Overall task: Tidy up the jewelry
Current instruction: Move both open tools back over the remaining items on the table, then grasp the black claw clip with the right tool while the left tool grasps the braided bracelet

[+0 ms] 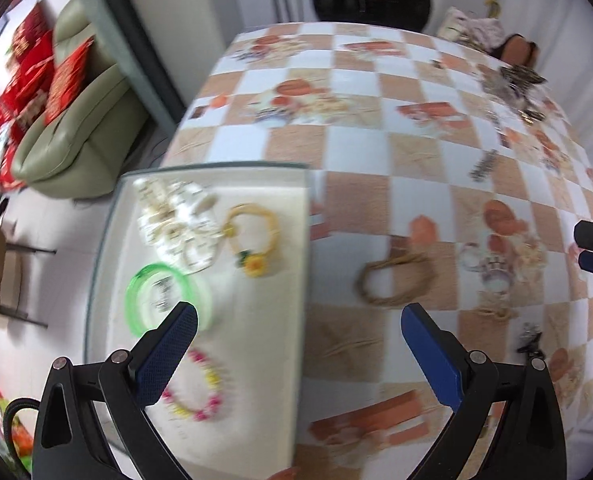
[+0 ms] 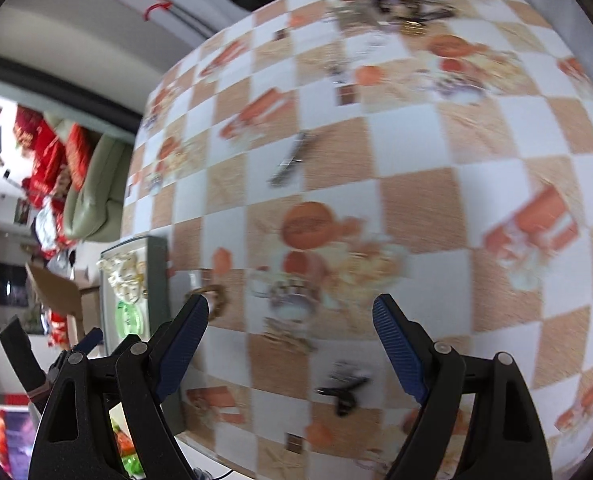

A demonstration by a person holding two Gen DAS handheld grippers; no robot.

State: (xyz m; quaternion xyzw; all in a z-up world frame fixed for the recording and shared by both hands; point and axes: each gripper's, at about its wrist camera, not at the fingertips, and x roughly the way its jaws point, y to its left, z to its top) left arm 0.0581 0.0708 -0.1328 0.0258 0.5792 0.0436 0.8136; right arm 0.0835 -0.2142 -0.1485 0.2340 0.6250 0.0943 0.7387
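The left gripper stands wide, its blue pads apart with nothing between them, above the right edge of a shallow white rectangular tray. The right gripper is also released and empty, over the tablecloth.

Nearest in the tray lies a pink and yellow beaded bracelet. Behind it is a translucent green plastic bangle, then a thin yellow cord bracelet with a small yellow flower, and at the far end a heap of white pearl-like pieces. Just beside the tray, on the cloth, lies a brown braided rope bracelet. A small black clip-like piece lies near the right gripper, blurred. More dark and metallic jewelry is piled at the far corner.

The table is covered by a checked orange and white printed tablecloth. Beyond it stand a pale green leather sofa with red cushions and a white wall.
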